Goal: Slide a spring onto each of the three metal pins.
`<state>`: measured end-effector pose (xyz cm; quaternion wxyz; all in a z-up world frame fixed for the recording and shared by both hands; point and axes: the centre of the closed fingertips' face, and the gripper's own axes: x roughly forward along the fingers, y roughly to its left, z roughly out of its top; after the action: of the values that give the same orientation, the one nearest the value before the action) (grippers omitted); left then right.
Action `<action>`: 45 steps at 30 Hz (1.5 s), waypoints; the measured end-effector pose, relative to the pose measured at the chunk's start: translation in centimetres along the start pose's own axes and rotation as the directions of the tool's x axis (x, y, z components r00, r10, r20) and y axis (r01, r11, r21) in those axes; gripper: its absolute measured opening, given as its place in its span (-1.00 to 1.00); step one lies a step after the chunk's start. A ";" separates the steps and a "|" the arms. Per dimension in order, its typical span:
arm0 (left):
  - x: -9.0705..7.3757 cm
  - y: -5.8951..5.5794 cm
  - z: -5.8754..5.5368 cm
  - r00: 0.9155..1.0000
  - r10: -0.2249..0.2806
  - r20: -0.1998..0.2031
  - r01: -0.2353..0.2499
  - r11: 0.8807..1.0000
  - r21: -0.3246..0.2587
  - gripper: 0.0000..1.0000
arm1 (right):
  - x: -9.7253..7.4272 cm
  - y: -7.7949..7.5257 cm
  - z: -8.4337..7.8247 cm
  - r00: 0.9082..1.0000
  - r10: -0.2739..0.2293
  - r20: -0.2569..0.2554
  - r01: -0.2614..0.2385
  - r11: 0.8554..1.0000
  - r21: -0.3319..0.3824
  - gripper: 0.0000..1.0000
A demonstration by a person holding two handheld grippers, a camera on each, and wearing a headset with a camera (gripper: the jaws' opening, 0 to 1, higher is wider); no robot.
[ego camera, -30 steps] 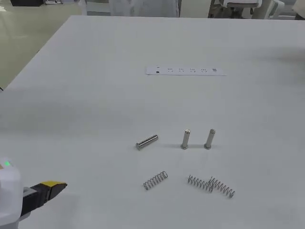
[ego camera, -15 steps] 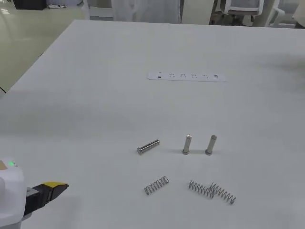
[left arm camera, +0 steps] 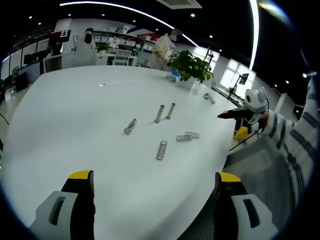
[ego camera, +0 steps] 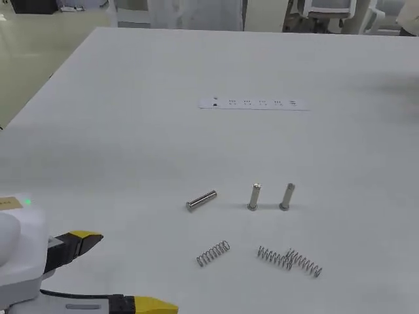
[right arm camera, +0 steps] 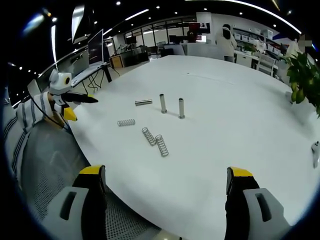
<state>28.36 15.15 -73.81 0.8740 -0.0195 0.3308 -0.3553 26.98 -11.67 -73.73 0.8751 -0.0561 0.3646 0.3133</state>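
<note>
1. Since earlier, our left gripper has pushed further in, yellow-tipped jaws wide apart.
2. Our right gripper gapes equally wide.
3. Bare coiled wire springs lie near shiny cylindrical pins: two upright, one toppled.

A white strip lies on the table.

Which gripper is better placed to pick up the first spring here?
Probably the left gripper. Its open jaws face the lone spring, lying apart from the others and nearest it. The right gripper, also open, faces the two overlapping springs, harder to separate.
</note>
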 end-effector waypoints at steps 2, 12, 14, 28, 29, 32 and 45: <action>0.3 0.1 0.3 1.000 -0.005 -0.005 0.005 1.000 0.010 0.96 | 0.0 0.0 -0.1 1.000 0.000 -0.004 0.000 1.000 -0.002 0.99; 1.3 0.3 2.0 0.999 -0.040 -0.008 0.041 0.997 0.062 0.96 | 0.0 -0.3 -0.1 1.000 -0.020 -0.002 0.020 1.000 0.000 0.99; 1.5 0.3 2.3 0.999 -0.047 -0.008 0.047 0.996 0.071 0.96 | -0.2 -0.4 -0.1 1.000 -0.019 -0.004 0.019 1.000 -0.004 0.99; 3.1 0.9 4.5 0.998 -0.064 -0.003 0.063 0.991 0.121 0.96 | -0.2 -0.1 0.3 1.000 -0.014 0.004 0.014 1.000 -0.015 0.99; 3.3 0.9 4.7 0.998 -0.066 -0.002 0.066 0.990 0.123 0.96 | -0.1 -0.1 0.2 1.000 -0.016 0.003 0.016 1.000 -0.016 0.99; 3.6 1.0 4.9 0.998 -0.066 -0.005 0.067 0.989 0.130 0.96 | -0.1 -0.1 0.1 1.000 -0.014 -0.002 0.014 1.000 -0.014 0.99; 5.2 1.3 6.7 0.998 -0.069 0.001 0.067 0.983 0.172 0.94 | -0.1 0.0 -0.1 1.000 -0.010 -0.004 0.009 1.000 -0.007 0.98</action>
<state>35.88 11.43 -71.84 0.8609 0.0436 0.2949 -0.4122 26.90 -11.80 -73.69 0.8756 -0.0615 0.3652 0.3103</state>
